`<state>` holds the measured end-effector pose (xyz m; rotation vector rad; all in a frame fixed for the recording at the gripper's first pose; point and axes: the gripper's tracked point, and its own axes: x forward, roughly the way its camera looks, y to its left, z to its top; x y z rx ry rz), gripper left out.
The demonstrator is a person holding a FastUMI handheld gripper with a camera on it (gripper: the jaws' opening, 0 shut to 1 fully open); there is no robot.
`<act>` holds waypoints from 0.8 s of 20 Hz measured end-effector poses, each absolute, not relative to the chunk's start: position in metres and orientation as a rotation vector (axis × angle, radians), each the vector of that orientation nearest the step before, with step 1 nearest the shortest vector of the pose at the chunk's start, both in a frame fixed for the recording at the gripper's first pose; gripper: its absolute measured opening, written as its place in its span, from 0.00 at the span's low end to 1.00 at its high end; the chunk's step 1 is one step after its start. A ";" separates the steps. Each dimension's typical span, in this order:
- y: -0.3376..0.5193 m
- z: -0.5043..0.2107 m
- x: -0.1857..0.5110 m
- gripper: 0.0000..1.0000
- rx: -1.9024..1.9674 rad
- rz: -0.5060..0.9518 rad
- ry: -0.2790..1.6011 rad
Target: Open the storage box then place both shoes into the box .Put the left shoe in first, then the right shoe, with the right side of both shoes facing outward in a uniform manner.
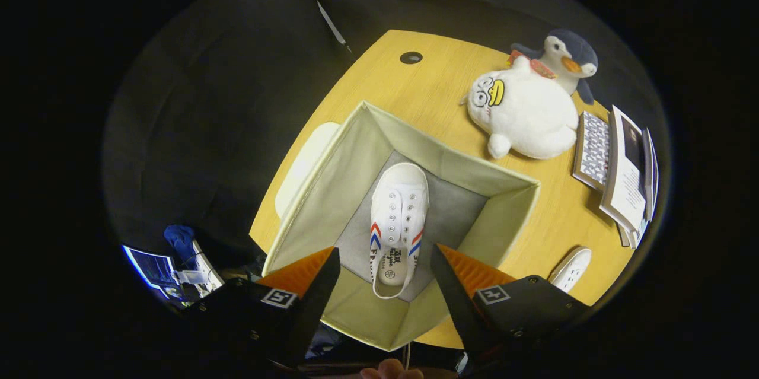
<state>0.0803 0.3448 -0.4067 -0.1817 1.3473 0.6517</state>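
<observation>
An open fabric storage box [456,162] stands on the wooden table [409,85], seen from above. One white shoe [397,213] with red and blue stripes lies on the box's grey floor, sole down, its toe pointing away from me. My gripper [385,275] hovers above the box's near side, open, with nothing between its fingers; the shoe's heel shows in the gap far below. A second white shoe [570,268] lies on the table outside the box, just past the right finger [468,284]. The box's pale lid [302,165] lies on the table against the far side of the left wall.
A white duck plush [525,112] and a penguin plush [566,59] sit beyond the box on the right. Books [616,171] are stacked at the table's right edge. A round cable hole [411,57] marks the far table end. A fingertip [391,372] shows below the gripper.
</observation>
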 end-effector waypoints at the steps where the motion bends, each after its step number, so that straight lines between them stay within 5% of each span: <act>1: 0.341 -0.397 0.079 0.98 -0.160 0.666 1.332; 16: 0.188 -0.339 0.076 0.98 0.036 0.586 1.253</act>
